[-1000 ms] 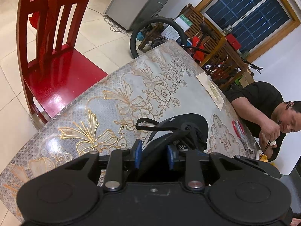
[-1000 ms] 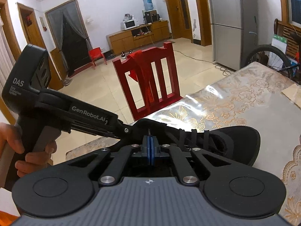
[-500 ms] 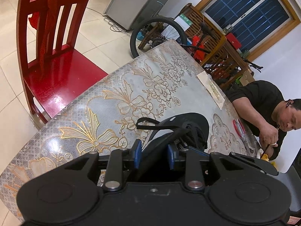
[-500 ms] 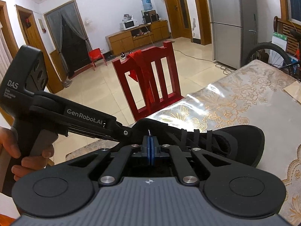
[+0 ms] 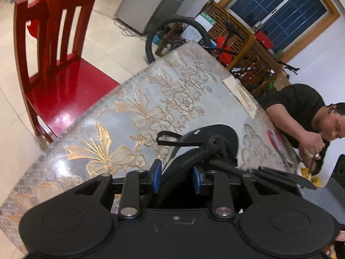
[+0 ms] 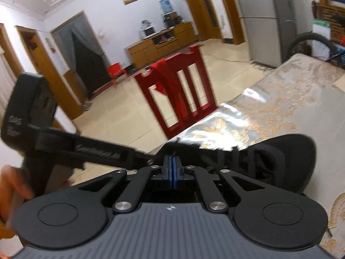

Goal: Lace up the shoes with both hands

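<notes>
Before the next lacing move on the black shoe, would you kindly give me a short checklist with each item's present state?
1. Black shoe rests on the table: ok.
2. Left hand-held gripper has the shoe's rear part between its pads; firm grip: cannot tell.
3. Right hand-held gripper pads together: ok.
4. Lace pinched by right hand-held gripper: cannot tell.
5. Loose lace loop free on the table: ok.

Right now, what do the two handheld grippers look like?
Both are matte black plastic: the left gripper and right gripper have blue pads, angular linkage arms with silver pivot bolts, and two round discs on the body. Seen from the right wrist, the left one's pistol-style handle bears blurred white lettering.
</notes>
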The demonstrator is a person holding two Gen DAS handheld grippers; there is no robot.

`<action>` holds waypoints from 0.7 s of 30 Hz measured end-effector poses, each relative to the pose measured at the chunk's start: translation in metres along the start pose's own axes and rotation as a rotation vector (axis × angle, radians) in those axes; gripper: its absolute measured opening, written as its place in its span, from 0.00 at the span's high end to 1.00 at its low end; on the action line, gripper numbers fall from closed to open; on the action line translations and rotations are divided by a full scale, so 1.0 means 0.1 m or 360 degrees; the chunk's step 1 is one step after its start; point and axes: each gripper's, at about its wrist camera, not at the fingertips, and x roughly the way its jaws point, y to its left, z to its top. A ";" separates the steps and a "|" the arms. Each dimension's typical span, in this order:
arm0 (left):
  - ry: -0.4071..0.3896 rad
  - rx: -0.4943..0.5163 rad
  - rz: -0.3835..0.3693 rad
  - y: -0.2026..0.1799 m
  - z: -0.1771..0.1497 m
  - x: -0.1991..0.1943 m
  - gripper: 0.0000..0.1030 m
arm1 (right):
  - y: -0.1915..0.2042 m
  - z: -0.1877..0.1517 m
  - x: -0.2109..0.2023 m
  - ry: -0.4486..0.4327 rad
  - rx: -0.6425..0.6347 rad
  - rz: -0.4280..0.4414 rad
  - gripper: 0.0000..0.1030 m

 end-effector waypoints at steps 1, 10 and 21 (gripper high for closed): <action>0.0001 0.0006 0.0001 0.00 0.00 0.00 0.73 | 0.00 0.00 0.00 -0.0009 -0.0002 -0.0017 0.98; -0.0028 0.0187 0.0069 -0.12 -0.11 0.02 0.72 | -0.06 0.12 -0.24 -0.0059 -0.0077 0.0018 0.57; -0.0049 0.0352 0.0102 -0.16 -0.20 0.06 0.71 | -0.10 0.46 0.44 0.0393 -0.0161 0.0137 0.95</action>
